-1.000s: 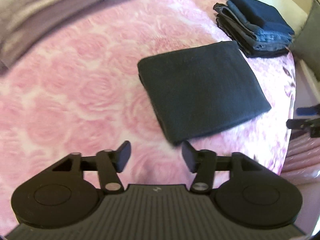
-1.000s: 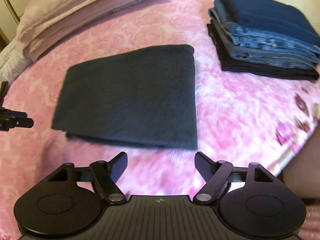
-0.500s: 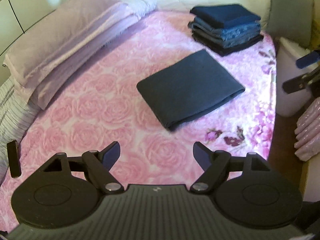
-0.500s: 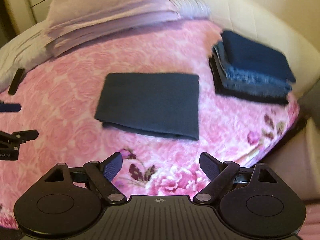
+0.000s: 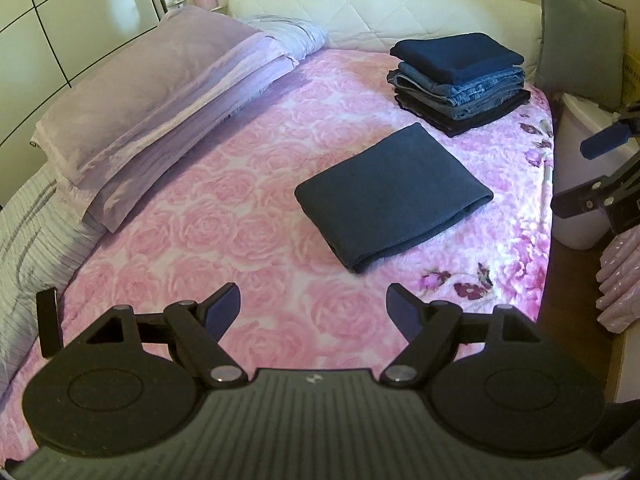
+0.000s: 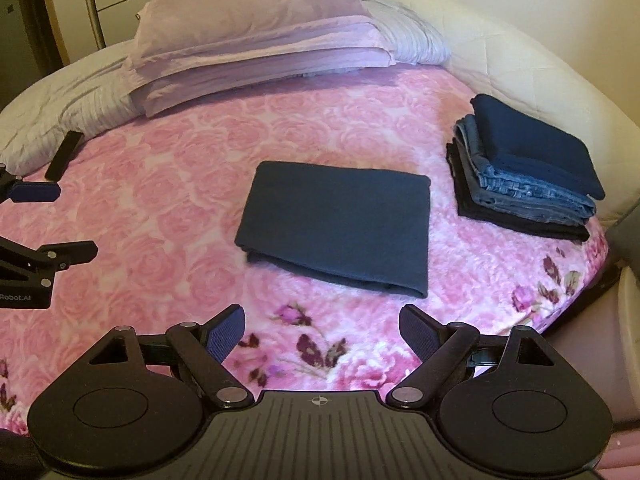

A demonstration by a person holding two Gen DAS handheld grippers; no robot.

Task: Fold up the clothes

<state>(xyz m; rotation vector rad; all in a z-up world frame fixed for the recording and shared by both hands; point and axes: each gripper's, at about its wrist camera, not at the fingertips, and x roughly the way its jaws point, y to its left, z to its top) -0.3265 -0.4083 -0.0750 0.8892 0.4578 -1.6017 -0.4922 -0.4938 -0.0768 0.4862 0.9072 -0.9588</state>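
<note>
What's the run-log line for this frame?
stage: fold done, dark garment flat on bed | stack beside it, apart | left gripper open, empty | right gripper open, empty

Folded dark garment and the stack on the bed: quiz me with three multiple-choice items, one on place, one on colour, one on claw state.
1. Where does the folded dark garment lie?
A. On top of the stack
B. Alone on the pink rose blanket, apart from the stack
C. On the pillows

2. What colour is the top piece of the stack of folded clothes?
A. Navy
B. White
C. Red

3. How is the right claw?
A. Shut on the garment
B. Shut on nothing
C. Open, holding nothing

Answers: 1 B, bare blanket shows between garment and stack. 2 A, a navy piece tops the jeans. 3 C, only blanket shows between its spread fingers.
</note>
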